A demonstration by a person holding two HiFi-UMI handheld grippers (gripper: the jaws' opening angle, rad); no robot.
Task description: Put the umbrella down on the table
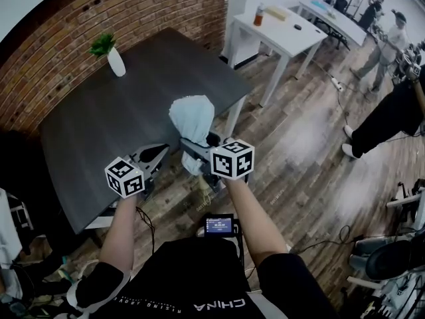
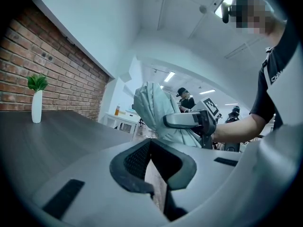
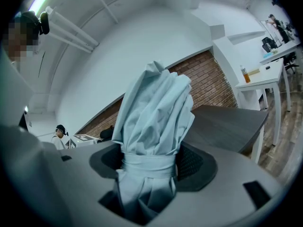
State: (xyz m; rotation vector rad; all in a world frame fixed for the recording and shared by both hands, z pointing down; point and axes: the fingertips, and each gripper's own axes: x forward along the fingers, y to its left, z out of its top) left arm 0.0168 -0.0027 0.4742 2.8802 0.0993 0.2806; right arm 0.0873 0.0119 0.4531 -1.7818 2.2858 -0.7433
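Observation:
A folded pale-blue umbrella (image 1: 192, 121) stands upright in my right gripper (image 1: 196, 148), just off the near corner of the dark table (image 1: 119, 118). In the right gripper view the jaws press on the umbrella (image 3: 154, 112) at its wrapped strap, and my right gripper (image 3: 151, 162) is shut on it. My left gripper (image 1: 163, 151) hovers beside it on the left, over the table's near edge. Its jaws meet at the tips with nothing between them, so my left gripper (image 2: 151, 148) is shut. The umbrella (image 2: 151, 110) also shows in the left gripper view.
A white vase with a green plant (image 1: 114, 58) stands at the table's far side by the brick wall. A white table (image 1: 279, 32) carrying a bottle (image 1: 259, 15) is behind, to the right. People (image 1: 388, 45) stand at the far right on the wood floor.

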